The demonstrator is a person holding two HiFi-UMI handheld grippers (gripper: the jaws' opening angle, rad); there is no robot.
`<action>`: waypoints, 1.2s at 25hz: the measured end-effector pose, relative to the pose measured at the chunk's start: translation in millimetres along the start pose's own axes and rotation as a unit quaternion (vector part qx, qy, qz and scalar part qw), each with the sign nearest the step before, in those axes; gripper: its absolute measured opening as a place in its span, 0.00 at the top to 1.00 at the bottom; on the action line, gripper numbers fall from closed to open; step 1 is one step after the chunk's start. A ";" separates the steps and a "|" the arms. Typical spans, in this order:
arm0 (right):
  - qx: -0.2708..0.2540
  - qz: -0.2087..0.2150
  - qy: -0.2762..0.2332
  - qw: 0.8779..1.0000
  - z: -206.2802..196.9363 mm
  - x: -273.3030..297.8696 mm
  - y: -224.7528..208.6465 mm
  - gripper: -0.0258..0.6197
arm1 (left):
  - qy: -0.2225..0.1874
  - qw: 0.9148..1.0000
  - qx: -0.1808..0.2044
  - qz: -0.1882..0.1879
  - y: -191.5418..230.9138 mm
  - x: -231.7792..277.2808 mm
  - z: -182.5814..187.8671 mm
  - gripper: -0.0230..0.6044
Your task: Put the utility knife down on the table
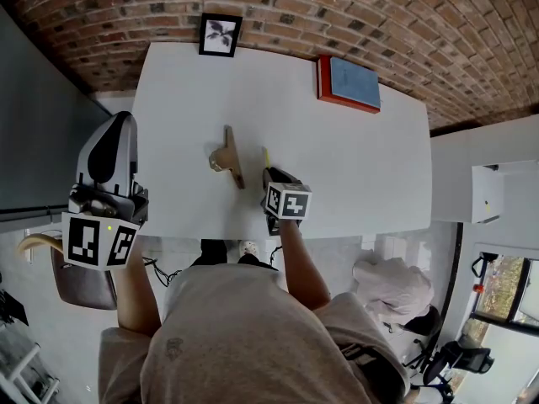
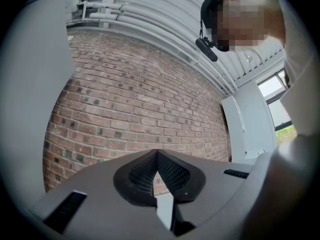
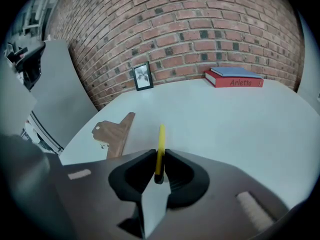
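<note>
A slim yellow utility knife (image 3: 160,149) stands edge-up between the jaws of my right gripper (image 3: 159,156), which is shut on it. In the head view that knife (image 1: 266,158) pokes out ahead of the right gripper (image 1: 271,175) over the near part of the white table (image 1: 354,167); I cannot tell whether it touches the top. My left gripper (image 1: 105,175) is held off the table's left edge, pointing up. Its jaws (image 2: 157,156) are shut with nothing between them, facing the brick wall.
A brown wooden clip-like piece (image 1: 228,156) lies just left of the knife, also seen as the wooden piece (image 3: 114,134). A framed picture (image 1: 220,34) leans at the table's far edge. Two stacked books (image 1: 348,83), red and blue, lie at the far right.
</note>
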State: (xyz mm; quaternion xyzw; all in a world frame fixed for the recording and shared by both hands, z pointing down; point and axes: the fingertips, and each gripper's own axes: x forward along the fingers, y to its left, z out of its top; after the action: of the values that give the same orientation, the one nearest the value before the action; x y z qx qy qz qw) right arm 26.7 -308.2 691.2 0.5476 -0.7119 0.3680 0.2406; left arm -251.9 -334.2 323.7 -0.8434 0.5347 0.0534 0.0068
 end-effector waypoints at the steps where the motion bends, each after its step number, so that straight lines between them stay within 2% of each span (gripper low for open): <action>1: -0.001 -0.003 0.001 1.000 -0.4 0.5 -0.2 0.86 | 0.000 1.000 0.000 0.000 1.1 -0.2 0.0 0.96; 12: -0.011 -0.028 0.011 0.999 -1.1 1.7 -1.1 0.85 | -0.003 1.000 -0.004 -0.007 7.7 0.9 0.4 0.96; 19: -0.016 -0.029 0.009 0.999 -0.6 -0.7 1.7 0.82 | -0.008 1.000 -0.006 -0.008 10.9 -2.1 2.6 0.96; 25: -0.020 -0.019 -0.013 1.000 7.6 -11.7 7.4 0.82 | -0.014 1.000 -0.010 -0.011 8.0 -4.7 4.0 0.96; 30: -0.052 -0.010 -0.050 0.997 25.9 -29.6 15.7 0.94 | -0.021 1.000 -0.011 -0.016 -2.0 -6.0 7.2 0.96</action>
State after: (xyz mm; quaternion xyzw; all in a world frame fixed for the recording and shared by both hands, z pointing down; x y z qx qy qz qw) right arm 21.6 -308.8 649.1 0.5592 -0.7359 0.2999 0.2363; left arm -253.2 -327.4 317.0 -0.8505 0.5202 0.0773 0.0096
